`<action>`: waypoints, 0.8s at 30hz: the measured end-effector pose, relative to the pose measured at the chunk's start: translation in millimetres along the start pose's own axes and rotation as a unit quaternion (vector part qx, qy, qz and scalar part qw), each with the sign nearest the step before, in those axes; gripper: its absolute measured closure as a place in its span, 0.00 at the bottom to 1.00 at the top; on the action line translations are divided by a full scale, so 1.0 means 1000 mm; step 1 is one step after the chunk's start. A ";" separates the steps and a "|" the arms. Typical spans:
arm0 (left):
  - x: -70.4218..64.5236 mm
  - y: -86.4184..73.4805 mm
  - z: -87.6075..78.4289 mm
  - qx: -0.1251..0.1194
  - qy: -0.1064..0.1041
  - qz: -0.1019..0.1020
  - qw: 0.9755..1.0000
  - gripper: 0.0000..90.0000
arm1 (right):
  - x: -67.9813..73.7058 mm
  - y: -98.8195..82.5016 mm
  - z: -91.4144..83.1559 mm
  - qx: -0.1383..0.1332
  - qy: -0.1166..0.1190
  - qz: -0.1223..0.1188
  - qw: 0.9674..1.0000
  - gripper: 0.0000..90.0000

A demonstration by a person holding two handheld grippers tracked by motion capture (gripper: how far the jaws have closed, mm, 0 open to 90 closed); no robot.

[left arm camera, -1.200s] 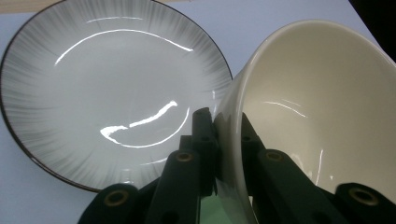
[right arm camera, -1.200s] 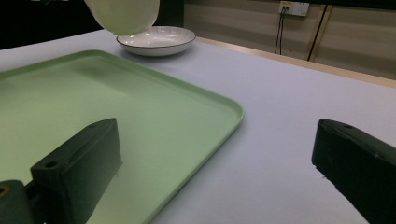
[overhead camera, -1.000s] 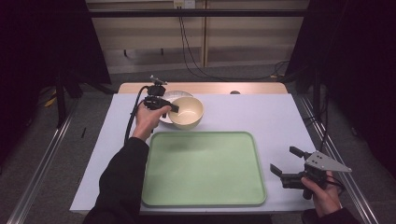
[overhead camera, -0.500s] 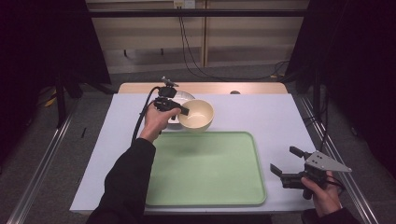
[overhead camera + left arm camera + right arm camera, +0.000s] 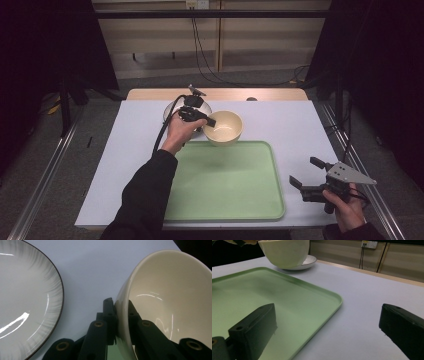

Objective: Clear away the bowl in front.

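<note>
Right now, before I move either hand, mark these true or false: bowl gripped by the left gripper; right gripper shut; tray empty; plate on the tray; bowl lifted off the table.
1. The left gripper clamps the rim of the cream ceramic bowl. True.
2. The right gripper is shut. False: its jaws stand wide apart, holding nothing.
3. The pale green plastic tray is empty. True.
4. The white dark-rimmed plate sits on the tray. False: it rests on the white table beyond the tray.
5. The bowl is lifted. True, as the right gripper view shows.
</note>
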State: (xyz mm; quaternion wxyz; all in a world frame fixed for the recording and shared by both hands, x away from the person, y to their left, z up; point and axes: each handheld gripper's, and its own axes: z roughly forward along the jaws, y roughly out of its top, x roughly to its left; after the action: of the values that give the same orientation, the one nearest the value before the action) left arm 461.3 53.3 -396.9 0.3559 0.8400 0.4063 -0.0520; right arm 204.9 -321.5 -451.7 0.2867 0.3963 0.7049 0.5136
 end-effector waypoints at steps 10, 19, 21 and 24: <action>-0.017 0.006 0.018 0.010 -0.012 0.012 1.000 0.93 | 0.000 0.000 0.000 0.000 0.002 0.000 1.000 0.01; -0.033 0.011 0.033 0.027 -0.015 0.021 0.999 0.93 | 0.000 0.000 0.000 -0.001 0.003 0.000 1.000 0.01; -0.037 0.012 0.038 0.023 -0.017 0.014 0.999 0.93 | 0.000 0.000 0.000 -0.003 0.003 -0.001 1.000 0.01; -0.041 0.013 0.043 0.027 -0.020 0.014 0.999 0.93 | 0.000 0.000 -0.001 -0.004 0.003 -0.001 1.000 0.01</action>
State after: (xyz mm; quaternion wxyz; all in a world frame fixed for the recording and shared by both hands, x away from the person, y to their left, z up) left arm 451.9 -6.6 -406.2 0.3421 0.8536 0.3857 -0.0751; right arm 204.3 -321.5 -451.6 0.2867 0.3926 0.7040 0.5177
